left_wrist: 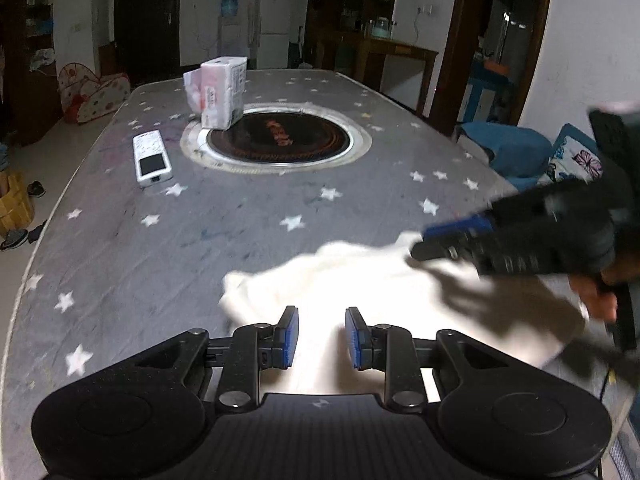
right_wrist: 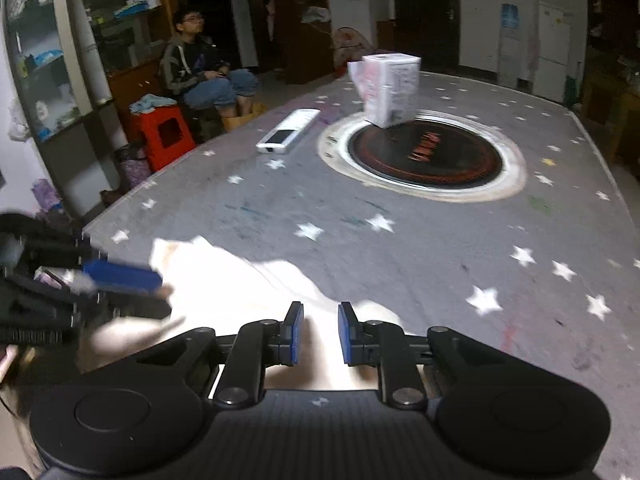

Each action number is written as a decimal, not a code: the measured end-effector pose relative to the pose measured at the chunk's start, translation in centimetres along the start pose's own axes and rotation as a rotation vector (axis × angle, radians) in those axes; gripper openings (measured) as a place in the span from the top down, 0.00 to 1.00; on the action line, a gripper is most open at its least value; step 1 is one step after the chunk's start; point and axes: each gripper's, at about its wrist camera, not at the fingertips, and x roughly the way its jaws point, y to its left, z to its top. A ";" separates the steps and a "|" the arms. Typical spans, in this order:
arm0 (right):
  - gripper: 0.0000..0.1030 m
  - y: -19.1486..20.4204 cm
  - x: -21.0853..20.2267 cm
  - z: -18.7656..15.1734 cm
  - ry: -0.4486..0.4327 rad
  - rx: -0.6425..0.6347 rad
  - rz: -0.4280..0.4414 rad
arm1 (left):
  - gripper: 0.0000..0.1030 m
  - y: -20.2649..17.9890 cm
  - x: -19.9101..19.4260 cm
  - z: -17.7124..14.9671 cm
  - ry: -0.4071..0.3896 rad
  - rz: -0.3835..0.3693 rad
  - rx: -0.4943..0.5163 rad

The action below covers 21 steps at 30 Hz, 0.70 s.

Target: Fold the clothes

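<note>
On the star-patterned grey table [left_wrist: 120, 248], going from the left: a white remote control [left_wrist: 151, 158], then a wrapped tissue pack [left_wrist: 218, 92] standing on the rim of the round inset cooktop [left_wrist: 280, 136]. At the near edge lies a crumpled white garment [left_wrist: 360, 276] — overexposed, so its folds are hard to read. The left tool [left_wrist: 321, 337] hovers over it with its jaws apart, holding nothing. The right tool [right_wrist: 320, 333] is likewise parted and empty above the cloth's right portion

right hand-held gripper [right_wrist: 319, 334] hovers open-jawed above white cloth [right_wrist: 240, 284].
</note>
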 end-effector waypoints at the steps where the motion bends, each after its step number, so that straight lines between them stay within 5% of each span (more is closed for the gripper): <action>1: 0.84 -0.3 -0.2 -0.3 0.002 0.004 -0.013 | 0.73 -0.2 0.5 0.3 -0.002 0.000 -0.001; 12: 0.89 -2.7 -1.3 -1.5 -0.018 0.066 -0.053 | 0.73 -0.4 5.3 2.0 0.027 0.003 -0.054; 21: 0.88 -3.3 -4.0 -2.8 -0.035 0.051 -0.062 | 0.69 -1.6 2.5 1.6 -0.022 -0.018 -0.004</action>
